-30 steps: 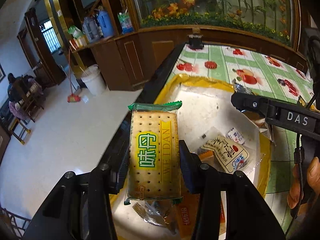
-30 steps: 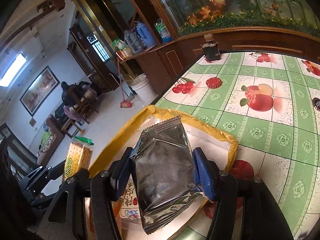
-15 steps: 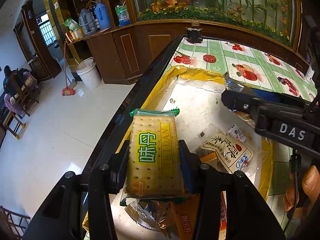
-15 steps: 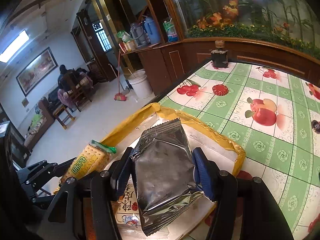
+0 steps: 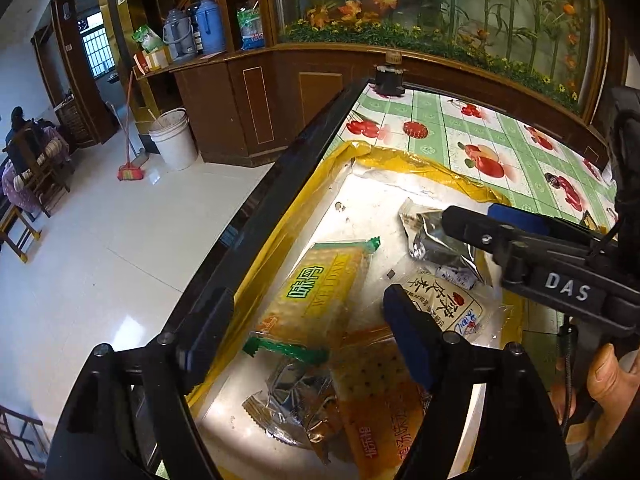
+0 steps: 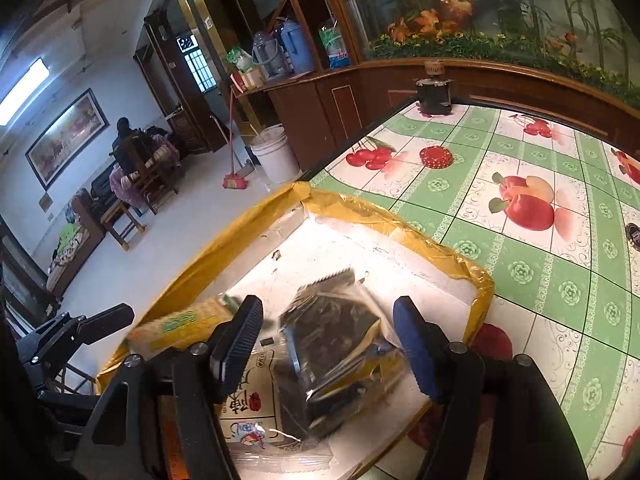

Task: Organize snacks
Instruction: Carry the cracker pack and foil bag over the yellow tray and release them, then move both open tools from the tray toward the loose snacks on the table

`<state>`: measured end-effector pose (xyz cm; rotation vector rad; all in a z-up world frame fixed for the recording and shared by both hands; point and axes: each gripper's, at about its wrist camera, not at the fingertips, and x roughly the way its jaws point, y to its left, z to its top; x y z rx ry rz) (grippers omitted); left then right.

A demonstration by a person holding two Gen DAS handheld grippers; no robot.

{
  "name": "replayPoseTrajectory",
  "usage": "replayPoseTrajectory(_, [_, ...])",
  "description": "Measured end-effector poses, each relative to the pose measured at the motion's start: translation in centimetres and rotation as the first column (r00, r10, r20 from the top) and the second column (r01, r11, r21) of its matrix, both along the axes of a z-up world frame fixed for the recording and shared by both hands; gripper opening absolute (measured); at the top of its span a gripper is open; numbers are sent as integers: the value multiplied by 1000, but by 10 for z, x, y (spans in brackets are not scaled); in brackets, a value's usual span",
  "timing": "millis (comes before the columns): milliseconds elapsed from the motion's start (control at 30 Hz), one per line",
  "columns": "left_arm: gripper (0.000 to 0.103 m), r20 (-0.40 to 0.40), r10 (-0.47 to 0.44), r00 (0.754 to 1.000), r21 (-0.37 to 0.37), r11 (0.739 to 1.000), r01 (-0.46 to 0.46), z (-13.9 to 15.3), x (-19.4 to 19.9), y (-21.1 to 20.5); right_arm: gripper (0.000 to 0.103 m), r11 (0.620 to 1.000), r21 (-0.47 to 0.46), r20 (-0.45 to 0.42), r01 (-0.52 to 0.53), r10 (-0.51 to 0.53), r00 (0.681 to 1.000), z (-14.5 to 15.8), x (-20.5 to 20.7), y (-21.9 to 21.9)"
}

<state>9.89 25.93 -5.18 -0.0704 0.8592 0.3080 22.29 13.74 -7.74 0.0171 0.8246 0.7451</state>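
Both tongs are opening with nothing gripped: the left tongs (image 5: pixel 304 316) hang above the cracker pack (image 5: pixel 316 292) (long axis toward one o'clock), lying in the tray (image 5: pixel 420 164); the silver pouch (image 6: pixel 336 344) lies loose between the right tongs (image 6: pixel 328 344).

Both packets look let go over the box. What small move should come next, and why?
Probably lift both grippers up and clear. The left gripper and right gripper are opening, and no pad presses on a packet. The cracker packet and silver packet lie in the yellow-rimmed box, so nothing is left to hold.
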Motion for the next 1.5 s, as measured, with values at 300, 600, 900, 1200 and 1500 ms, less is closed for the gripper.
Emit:
replayPoseTrajectory(300, [78, 71, -37, 997, -34, 999, 39, 19, -19, -20, 70, 995, 70, 56, 66, -70, 996, 27, -39, -68])
replayPoseTrajectory(600, [78, 66, -137, 988, -10, 990, 138, 18, -21, -76, 70, 982, 73, 78, 172, -178, 981, 29, -80, -150])
replayPoseTrajectory(900, [78, 19, -248, 969, -21, 969, 248, 7, -8, -138, 70, 955, 18, 48, 298, -298, 953, 9, -115, -239])
replayPoseTrajectory(1200, [78, -41, -399, 916, -48, 917, 397, -11, 9, -217, 70, 909, -6, 19, 417, -417, 909, -7, -132, -317])
replayPoseTrajectory(1500, [78, -112, -415, 903, -113, 908, 403, -39, 48, -268, 55, 925, -4, 28, 380, -380, 925, -4, -111, -324])
